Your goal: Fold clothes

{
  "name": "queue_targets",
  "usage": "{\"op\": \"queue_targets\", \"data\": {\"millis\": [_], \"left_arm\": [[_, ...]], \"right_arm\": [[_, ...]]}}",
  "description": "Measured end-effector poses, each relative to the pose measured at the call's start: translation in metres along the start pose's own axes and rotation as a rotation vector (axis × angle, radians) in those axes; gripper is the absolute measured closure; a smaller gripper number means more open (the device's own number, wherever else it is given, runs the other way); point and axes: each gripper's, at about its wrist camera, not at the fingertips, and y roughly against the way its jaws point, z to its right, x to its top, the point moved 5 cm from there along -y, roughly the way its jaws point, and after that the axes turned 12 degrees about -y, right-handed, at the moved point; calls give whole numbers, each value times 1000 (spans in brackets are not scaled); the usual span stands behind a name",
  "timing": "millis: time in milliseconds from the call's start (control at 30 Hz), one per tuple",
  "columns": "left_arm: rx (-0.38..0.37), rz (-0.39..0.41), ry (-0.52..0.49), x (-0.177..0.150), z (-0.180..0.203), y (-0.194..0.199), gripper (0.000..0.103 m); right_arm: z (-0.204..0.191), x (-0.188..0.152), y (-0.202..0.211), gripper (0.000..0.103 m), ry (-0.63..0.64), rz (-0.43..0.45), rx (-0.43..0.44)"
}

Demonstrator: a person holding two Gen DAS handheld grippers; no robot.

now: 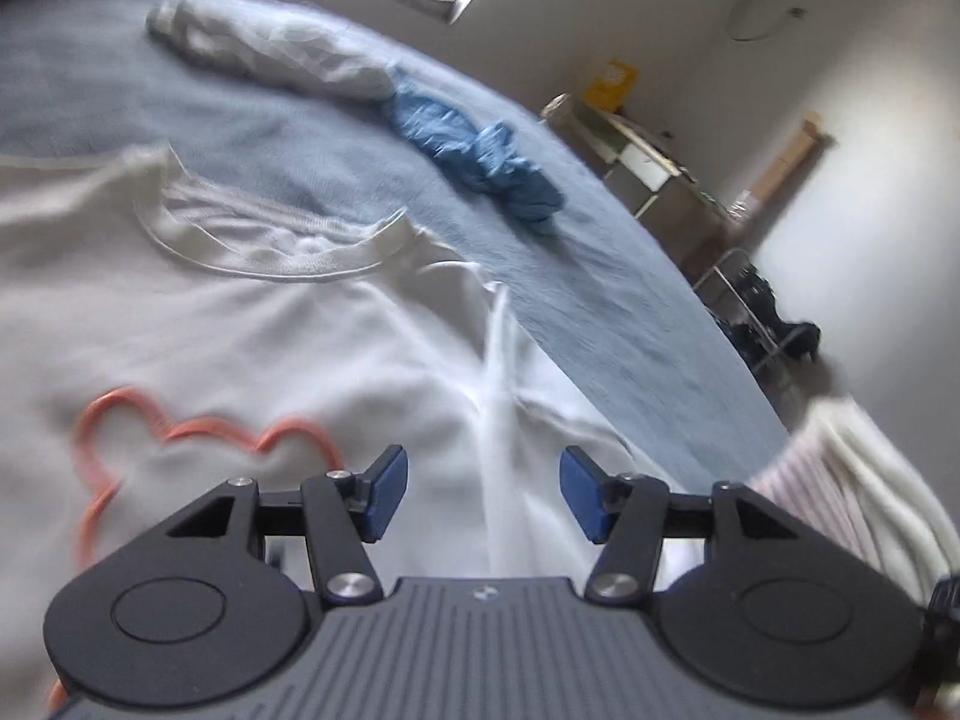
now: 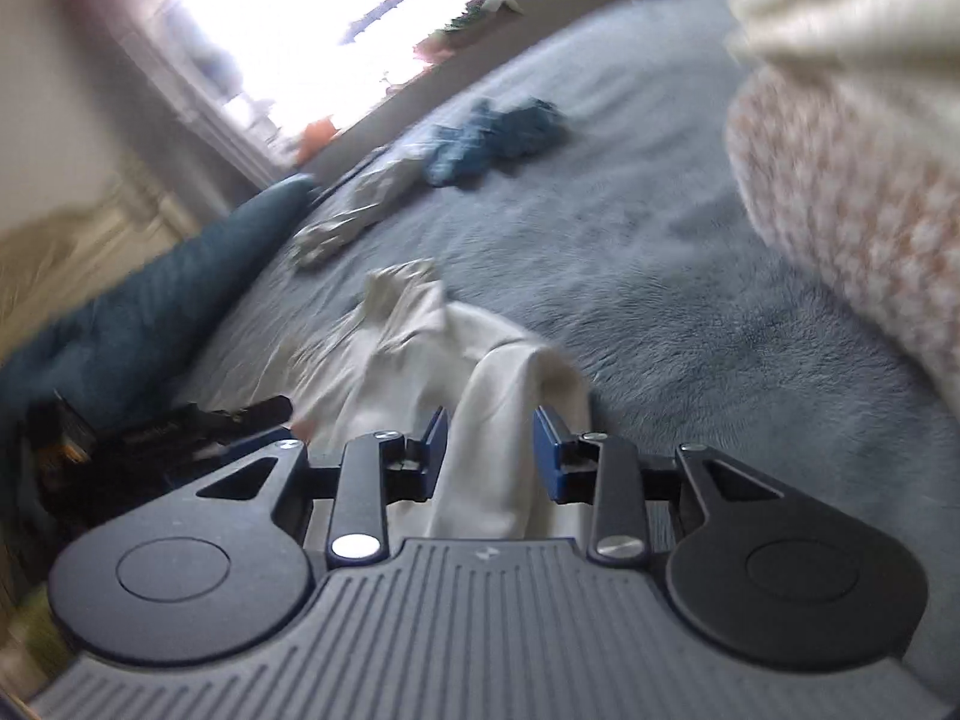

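Note:
A white sweatshirt with an orange outline print lies spread on the blue-grey bed cover, collar away from me. My left gripper hovers over its right side with the jaws wide apart. A raised crease of the cloth runs between them, untouched by the pads. In the right wrist view, a bunched part of the white garment rises between the pads of my right gripper. Its jaws stand apart and the cloth hangs loose there.
A crumpled blue garment and a pale grey one lie farther up the bed. Folded clothes are stacked at the right. A teal pillow lies at the left. A shelf stands beyond the bed edge.

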Motion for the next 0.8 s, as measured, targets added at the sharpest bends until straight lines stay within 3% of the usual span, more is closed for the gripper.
{"op": "queue_targets", "data": {"millis": [233,367,533,800], "left_arm": [[-75,-25,-4,15,4,-32,50],[-93,-41,-64,14,15,-36,60],[-62,-61,-68,14,16,-45,86],[-72,-60,-45,13,14,-52,90]], "right_arm": [[16,16,-29,72,-112,-59,17],[13,9,-27,72,-125,-80,63],[15,11,-35,72,-130,-82,45],[32,14,-40,72,-228,-102,52]]}}
